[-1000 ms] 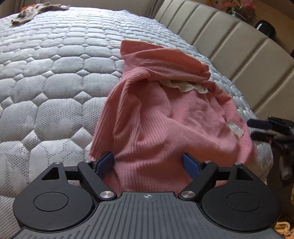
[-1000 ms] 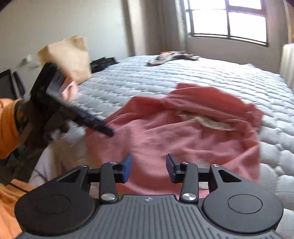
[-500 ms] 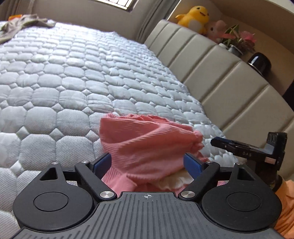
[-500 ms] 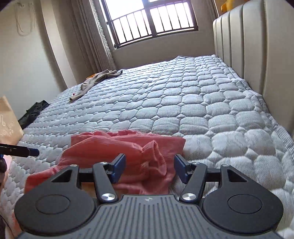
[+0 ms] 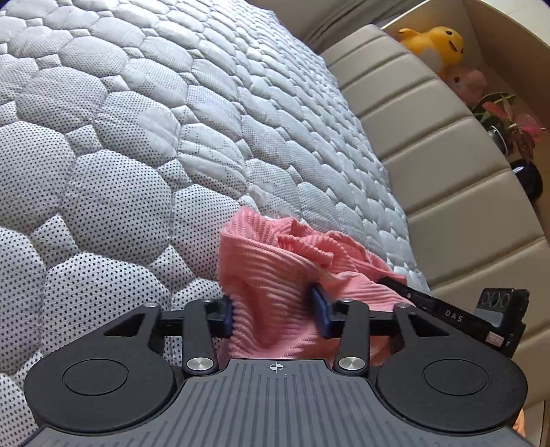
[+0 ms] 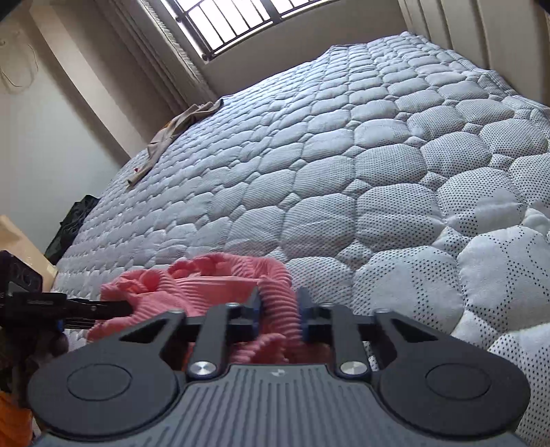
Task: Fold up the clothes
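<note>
Both my claws, left gripper (image 5: 275, 311) and right gripper (image 6: 277, 314), pinch the bunched pink garment (image 5: 275, 275) between nearly closed fingers. No neat fold shows yet; I judge most folding remains.

Light: bright daylight from the window (image 6: 237, 24), glare on its panes.
Shadows: soft.
Edges: fisheye bending; corners dark.
Focus: sharp.

A grey quilted bed (image 6: 343, 165) fills the room, daylight falling on it from a barred window (image 6: 233, 24) beyond its far edge. A beige padded headboard (image 5: 429, 165) runs along one edge, under a ledge holding a yellow plush duck (image 5: 433, 43).
</note>
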Demonstrator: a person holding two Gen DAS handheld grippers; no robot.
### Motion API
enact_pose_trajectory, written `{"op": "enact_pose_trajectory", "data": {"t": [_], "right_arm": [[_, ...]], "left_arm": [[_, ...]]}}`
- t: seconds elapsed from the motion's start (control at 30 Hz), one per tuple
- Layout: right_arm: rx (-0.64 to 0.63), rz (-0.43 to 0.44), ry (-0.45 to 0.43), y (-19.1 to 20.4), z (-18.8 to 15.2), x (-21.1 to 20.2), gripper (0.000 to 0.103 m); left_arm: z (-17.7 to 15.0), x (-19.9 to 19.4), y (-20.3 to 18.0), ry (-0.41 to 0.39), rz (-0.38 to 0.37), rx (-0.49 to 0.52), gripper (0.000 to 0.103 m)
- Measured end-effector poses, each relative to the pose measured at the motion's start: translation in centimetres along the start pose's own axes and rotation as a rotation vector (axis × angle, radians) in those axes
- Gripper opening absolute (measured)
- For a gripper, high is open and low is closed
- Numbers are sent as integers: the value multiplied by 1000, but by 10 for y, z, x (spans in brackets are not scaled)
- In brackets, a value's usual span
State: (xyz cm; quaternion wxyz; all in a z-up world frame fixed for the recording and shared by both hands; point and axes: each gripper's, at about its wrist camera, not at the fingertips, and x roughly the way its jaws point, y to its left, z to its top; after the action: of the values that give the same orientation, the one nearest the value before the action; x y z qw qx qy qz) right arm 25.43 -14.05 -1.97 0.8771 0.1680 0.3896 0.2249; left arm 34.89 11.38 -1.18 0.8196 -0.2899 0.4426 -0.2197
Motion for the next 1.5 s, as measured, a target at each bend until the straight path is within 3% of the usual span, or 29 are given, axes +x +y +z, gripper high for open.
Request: {"op": "enact_pose_trajectory", "data": {"t": [0.13, 0.27, 0.37, 0.43, 0.53, 0.57, 0.63, 0.7, 0.8, 0.87, 1.0, 1.07, 1.13, 1.17, 1.2, 1.27, 1.4, 1.5], "right_arm": [[-89, 44, -76, 34, -7, -59, 14], [-189, 72, -98, 68, -38, -119, 14], [-257, 64, -71, 85, -71, -152, 14], [-303, 24, -37, 91, -96, -166, 15], [-337, -50, 17, 88, -132, -182, 22], [-323, -48, 22, 84, -139, -189, 26], [-292, -42, 27, 75, -151, -203, 36], [-249, -21, -10, 68, -152, -217, 59], [-147, 28, -89, 57, -147, -235, 72], [-74, 45, -127, 50, -142, -236, 80], [0, 17, -99, 50, -148, -202, 81], [-7, -30, -91, 54, -155, -180, 81], [-61, -81, -93, 62, -158, -162, 60], [-112, -98, -92, 72, -158, -158, 35], [-162, -115, -92, 82, -159, -154, 25], [-227, -99, -107, 99, -160, -162, 17], [-271, -14, -136, 119, -168, -197, 17], [-243, -3, -114, 114, -185, -207, 17]], "left_arm": [[-23, -49, -19, -50, -47, 78, 20], [-56, -96, -37, -83, -78, 172, 21], [-96, -121, -41, -65, -47, 253, 32], [-123, -134, -33, -38, -5, 287, 47], [-151, -156, -14, -17, -5, 251, 60], [-156, -163, -7, -21, -18, 227, 63], [-160, -175, 6, -53, -63, 159, 79], [-159, -183, 16, -86, -127, 88, 87], [-154, -176, 16, -99, -201, 9, 94], [-153, -158, 10, -77, -193, -13, 94], [-155, -116, -4, -15, -185, -38, 94], [-155, -104, -10, -14, -163, -32, 87], [-151, -100, -18, -18, -127, -7, 37], [-151, -104, -23, -26, -120, 21, 29], [-150, -109, -27, -35, -113, 51, 25], [-156, -127, -34, -60, -124, 110, 23], [-178, -158, -36, -86, -134, 158, 23], [-198, -158, -23, -64, -89, 140, 27]]}}
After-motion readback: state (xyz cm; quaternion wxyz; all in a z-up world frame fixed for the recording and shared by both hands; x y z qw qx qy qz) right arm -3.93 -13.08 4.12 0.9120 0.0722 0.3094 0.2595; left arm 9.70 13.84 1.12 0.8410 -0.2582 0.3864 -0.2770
